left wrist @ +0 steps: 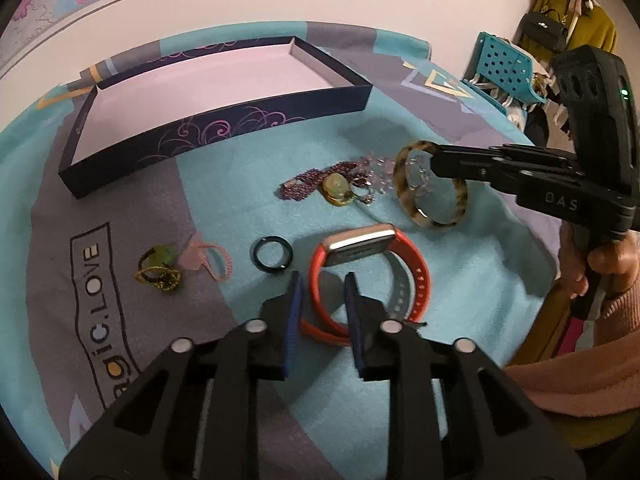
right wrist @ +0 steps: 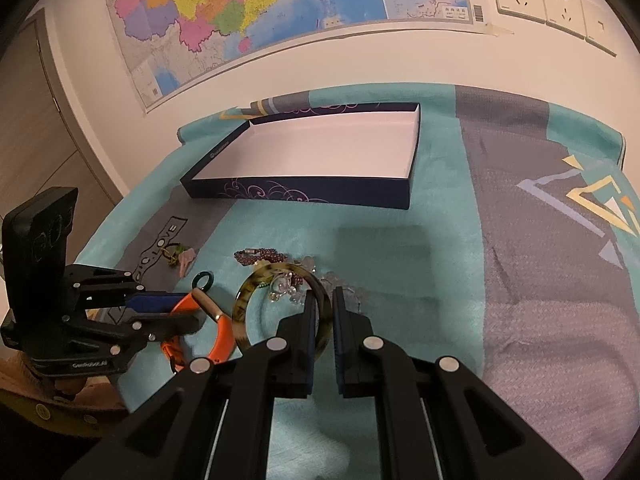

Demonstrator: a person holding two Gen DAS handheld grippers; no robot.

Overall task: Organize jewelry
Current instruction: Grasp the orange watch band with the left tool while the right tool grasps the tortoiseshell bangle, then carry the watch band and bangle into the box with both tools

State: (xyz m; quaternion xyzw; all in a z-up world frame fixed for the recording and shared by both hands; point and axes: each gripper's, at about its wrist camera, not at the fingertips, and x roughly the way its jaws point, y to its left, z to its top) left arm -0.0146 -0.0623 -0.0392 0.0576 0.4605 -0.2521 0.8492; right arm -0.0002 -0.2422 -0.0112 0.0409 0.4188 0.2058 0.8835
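Observation:
An orange watch [left wrist: 360, 246] stands on its side on the blanket. Its strap runs between the blue pads of my left gripper [left wrist: 323, 285], whose jaws straddle it with a gap on the right side. The right wrist view shows that left gripper [right wrist: 188, 313] around the orange watch [right wrist: 224, 334]. My right gripper [right wrist: 323, 300] is shut on the rim of a tortoiseshell bangle [right wrist: 244, 304] and holds it tilted. In the left wrist view the right gripper [left wrist: 434, 160] pinches the bangle [left wrist: 424, 220] at its top.
An open dark-blue box [left wrist: 224, 128] [right wrist: 296, 192] with a white inside lies at the back. Purple beads [left wrist: 308, 184], a yellow pendant [left wrist: 336, 190], clear crystals [left wrist: 376, 168], a black ring [left wrist: 271, 256], a pink cord [left wrist: 208, 258] and a green-gold cord [left wrist: 158, 270] lie loose.

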